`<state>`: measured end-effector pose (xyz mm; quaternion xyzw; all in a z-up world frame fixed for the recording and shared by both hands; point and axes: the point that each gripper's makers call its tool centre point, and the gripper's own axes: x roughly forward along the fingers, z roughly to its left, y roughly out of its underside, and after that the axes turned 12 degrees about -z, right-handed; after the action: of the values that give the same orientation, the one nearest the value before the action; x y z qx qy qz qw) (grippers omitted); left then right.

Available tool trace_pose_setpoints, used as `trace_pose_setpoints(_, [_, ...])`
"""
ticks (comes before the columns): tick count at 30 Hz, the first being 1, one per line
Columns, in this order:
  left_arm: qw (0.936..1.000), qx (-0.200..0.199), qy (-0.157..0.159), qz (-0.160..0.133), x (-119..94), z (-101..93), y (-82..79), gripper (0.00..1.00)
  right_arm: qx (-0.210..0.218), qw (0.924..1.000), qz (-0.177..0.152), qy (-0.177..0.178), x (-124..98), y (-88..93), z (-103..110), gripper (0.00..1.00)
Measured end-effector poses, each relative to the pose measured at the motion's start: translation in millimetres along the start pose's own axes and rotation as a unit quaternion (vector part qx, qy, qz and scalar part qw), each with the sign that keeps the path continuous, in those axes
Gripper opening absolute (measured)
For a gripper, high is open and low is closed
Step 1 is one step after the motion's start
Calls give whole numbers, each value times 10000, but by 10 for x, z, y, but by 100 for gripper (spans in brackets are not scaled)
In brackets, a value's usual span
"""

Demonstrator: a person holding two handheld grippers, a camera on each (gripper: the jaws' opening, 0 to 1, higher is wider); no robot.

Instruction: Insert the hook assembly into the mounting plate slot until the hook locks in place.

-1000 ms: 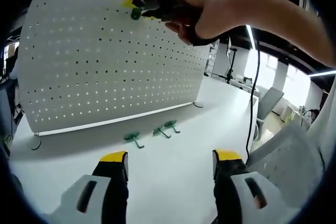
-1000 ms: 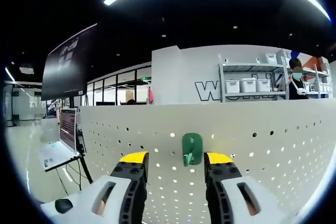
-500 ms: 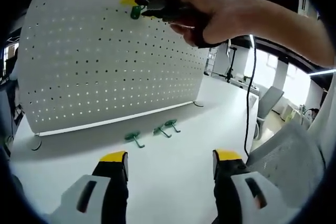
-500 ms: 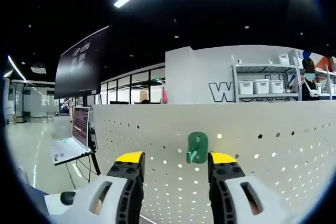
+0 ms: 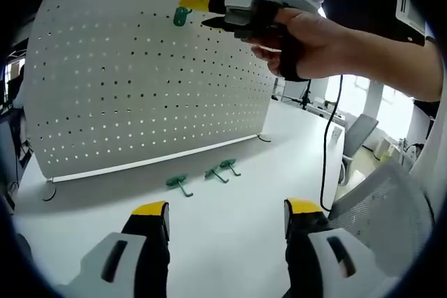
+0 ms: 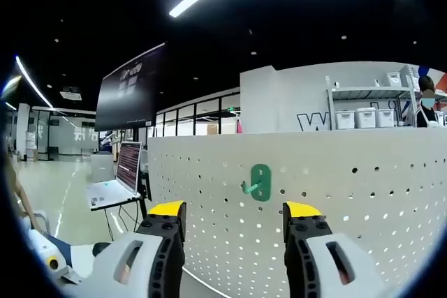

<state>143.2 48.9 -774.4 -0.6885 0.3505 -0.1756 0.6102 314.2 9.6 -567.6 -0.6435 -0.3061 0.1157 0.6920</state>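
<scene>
A: The green hook is sitting on the white pegboard, near its top edge, with its prong pointing out toward us. Is it locked?

B: Hard to say from here; the backplate is lying flat against the panel, but the fisheye is blurring the holes, so I would call it seated, probably, not confirmed.

A: What is worrying you?

B: If it is only half in, a brush from the right hand-held gripper could be tipping it out, and it would drop to the bench. The yellow-tipped jaws are standing just beside it, apart from it, spread and grasping nothing.

A: And the spares?

B: Three more green hooks are lying on the bench in front of the pegboard's foot, well apart from the mounted one.

A: The pose?

B: The person's hand is reaching in high from the right, wrist level, holding the gripper pointed at the panel's top. The left hand-held gripper is hovering low over the bench, jaws wide, carrying nothing.
</scene>
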Motion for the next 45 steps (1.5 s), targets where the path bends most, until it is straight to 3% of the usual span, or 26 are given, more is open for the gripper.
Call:
trace_pose_setpoints(19, [10000,38,-46,-30,-9,22,-10,70,45,9990,290,-333,-568,211,44,57])
trace_pose_setpoints(45, [9999,50,-132,-72,-3,50,-36,71,405,9914,1221,-232,-1512,807,-187,63])
